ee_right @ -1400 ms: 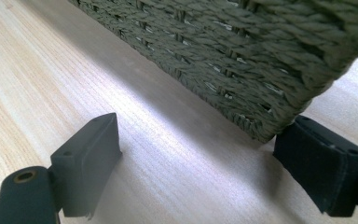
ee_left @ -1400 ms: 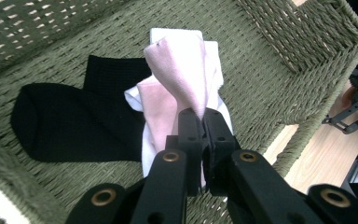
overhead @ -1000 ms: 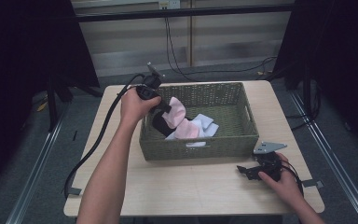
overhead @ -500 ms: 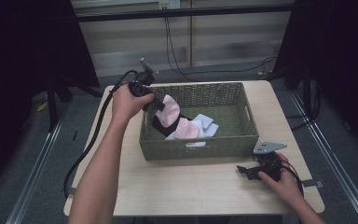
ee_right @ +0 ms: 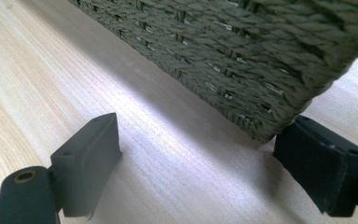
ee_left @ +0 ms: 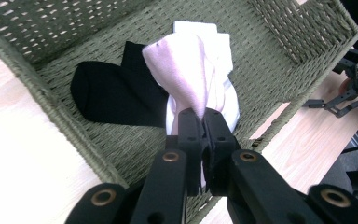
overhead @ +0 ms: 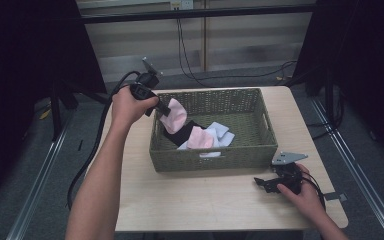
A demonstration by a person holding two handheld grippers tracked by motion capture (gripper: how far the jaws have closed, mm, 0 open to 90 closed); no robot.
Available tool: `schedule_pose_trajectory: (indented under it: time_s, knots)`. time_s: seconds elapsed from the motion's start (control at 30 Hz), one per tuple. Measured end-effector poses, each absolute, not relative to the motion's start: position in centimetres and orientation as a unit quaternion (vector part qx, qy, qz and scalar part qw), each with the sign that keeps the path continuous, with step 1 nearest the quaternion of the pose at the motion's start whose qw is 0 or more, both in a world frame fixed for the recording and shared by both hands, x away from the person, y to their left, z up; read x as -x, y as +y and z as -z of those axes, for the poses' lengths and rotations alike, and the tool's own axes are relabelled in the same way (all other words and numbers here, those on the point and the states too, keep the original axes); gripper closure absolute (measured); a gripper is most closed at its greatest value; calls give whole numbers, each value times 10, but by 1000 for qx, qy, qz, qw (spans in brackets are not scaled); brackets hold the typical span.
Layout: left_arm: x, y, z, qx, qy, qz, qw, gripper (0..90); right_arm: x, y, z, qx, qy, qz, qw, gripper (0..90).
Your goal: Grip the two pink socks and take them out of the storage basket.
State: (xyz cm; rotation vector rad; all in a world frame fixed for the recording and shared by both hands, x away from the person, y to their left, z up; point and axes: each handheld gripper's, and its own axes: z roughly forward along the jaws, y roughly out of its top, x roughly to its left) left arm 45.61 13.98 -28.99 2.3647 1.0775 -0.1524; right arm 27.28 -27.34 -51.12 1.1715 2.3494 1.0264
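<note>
A green woven basket (overhead: 240,150) stands on the wooden table (overhead: 205,200). My left gripper (overhead: 166,110) hangs over the basket's left rim, shut on a pink sock (overhead: 176,114) that dangles into it; the pink sock (ee_left: 189,74) is pinched between the jaws of my left gripper (ee_left: 201,122). A black sock (ee_left: 112,95), another pink sock (overhead: 200,137) and a pale blue cloth (overhead: 220,134) lie inside the basket. My right gripper (overhead: 261,184) rests on the table before the basket's right front corner; my right gripper (ee_right: 198,161) has its jaws wide apart with nothing between them.
The basket's woven wall (ee_right: 242,60) stands close in front of the right gripper. A black cable (overhead: 92,150) trails from the left gripper off the table's left side. Bare wood lies left of and in front of the basket.
My left gripper has risen and moved left toward the basket's left rim, drawing the pink sock up off the pile. The right gripper has kept still.
</note>
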Motion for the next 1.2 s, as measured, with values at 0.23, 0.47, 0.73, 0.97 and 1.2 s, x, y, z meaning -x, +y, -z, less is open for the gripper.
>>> schedule_pose_trajectory:
  time_s: [0.23,0.47,0.73,0.97,1.2]
  knots:
    - [-455,150,281,-873,402,52,271,872,-273,-274,511,-409,823,-359,161,137]
    - [-455,161,274,-870,410,43,271,871,-273,-274,511,-410,823,-358,160,137]
    - [-453,171,267,-866,418,36,271,871,-273,-273,511,-410,823,-358,160,137]
    - [-452,182,265,-864,422,35,272,871,-273,-274,511,-409,823,-359,161,136]
    - [-449,193,265,-859,431,29,273,871,-273,-274,511,-410,823,-358,161,136]
